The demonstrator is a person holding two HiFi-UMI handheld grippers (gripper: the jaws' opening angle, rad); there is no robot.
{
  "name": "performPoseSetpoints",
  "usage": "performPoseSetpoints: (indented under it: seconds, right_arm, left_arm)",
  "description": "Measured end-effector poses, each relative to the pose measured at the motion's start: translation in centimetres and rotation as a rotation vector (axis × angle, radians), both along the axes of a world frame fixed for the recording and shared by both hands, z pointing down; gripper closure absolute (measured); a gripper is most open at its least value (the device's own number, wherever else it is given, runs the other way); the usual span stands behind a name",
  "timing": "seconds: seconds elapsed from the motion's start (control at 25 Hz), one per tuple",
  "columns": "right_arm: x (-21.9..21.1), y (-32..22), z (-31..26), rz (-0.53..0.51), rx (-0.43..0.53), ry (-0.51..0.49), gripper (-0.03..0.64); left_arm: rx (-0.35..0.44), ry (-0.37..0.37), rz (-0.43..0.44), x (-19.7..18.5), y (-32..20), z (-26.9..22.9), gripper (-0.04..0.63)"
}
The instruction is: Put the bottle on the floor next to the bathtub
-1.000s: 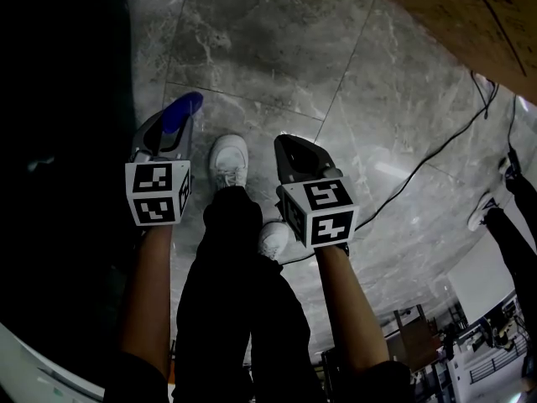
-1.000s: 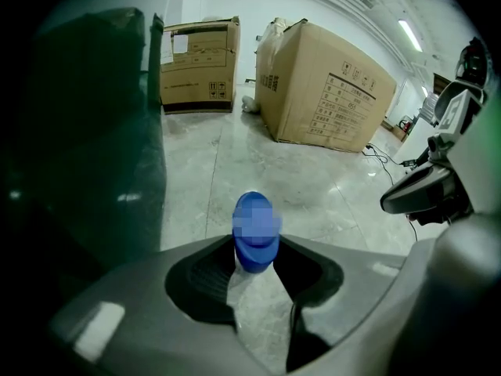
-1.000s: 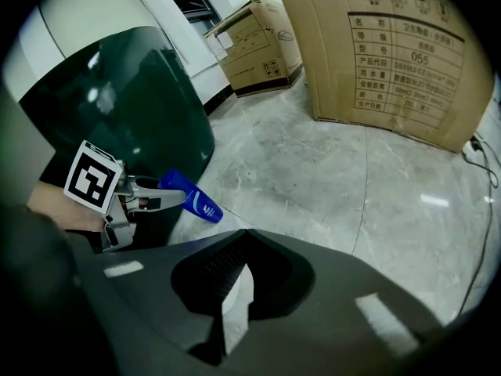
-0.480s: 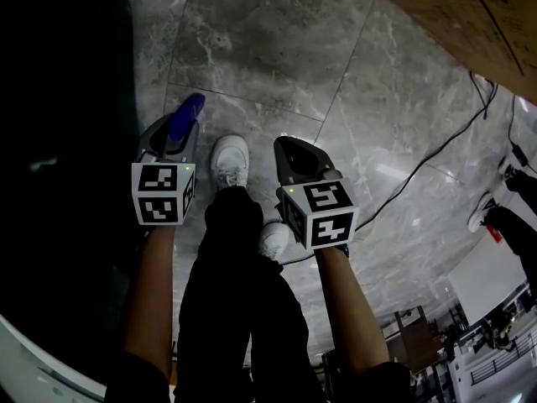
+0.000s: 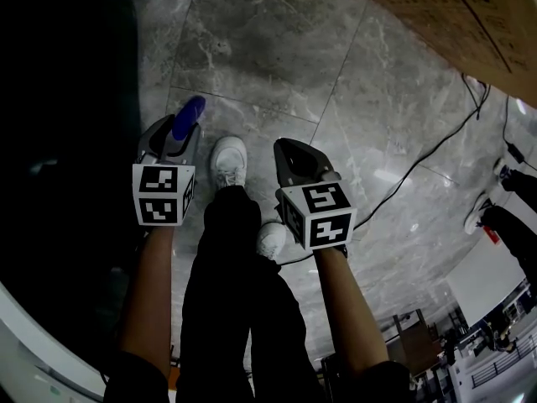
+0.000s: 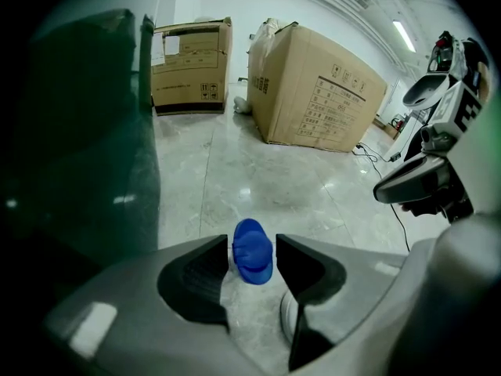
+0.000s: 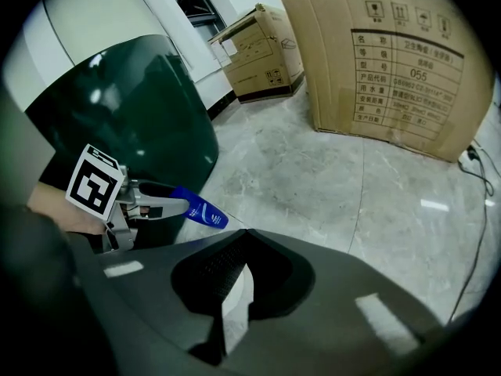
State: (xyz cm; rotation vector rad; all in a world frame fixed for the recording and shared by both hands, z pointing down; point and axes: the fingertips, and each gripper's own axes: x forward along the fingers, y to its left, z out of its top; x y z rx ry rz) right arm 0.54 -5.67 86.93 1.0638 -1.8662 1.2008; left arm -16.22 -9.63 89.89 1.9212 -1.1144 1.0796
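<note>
My left gripper (image 5: 172,137) is shut on a blue bottle (image 5: 187,113) whose end sticks out past the jaws toward the grey marble floor (image 5: 277,49). In the left gripper view the blue bottle (image 6: 252,251) sits pinched between the two jaws of the left gripper (image 6: 252,261). The dark green bathtub (image 6: 74,147) rises just left of it. My right gripper (image 5: 295,164) hangs beside it, shut with nothing held; its jaws meet in the right gripper view at the right gripper (image 7: 239,276). From there I see the bottle (image 7: 200,208) and the bathtub (image 7: 125,108) behind it.
The person's white shoes (image 5: 230,161) stand between the two grippers. Large cardboard boxes (image 6: 317,92) stand across the floor. A black cable (image 5: 419,162) trails over the tiles at the right. Another person's legs (image 5: 503,217) show at the far right.
My left gripper with the bottle has shifted slightly right and forward along the tub's edge. The right gripper has hardly moved.
</note>
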Motion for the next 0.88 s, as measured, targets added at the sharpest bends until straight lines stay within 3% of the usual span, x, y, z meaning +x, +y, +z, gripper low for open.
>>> performPoseSetpoints:
  seconds: [0.56,0.88]
  right_arm:
    - [0.2,-2.4,-6.6,-0.009,0.092,0.004,0.595]
    - [-0.2,-3.9,-11.9,-0.006,0.143,0.001,0.595]
  left_arm:
    - [0.059,0.020,-0.037,1.0,-1.6,-6.8,0.423]
    - [0.083,0.029,-0.056,1.1,-2.5,-11.9,0.479]
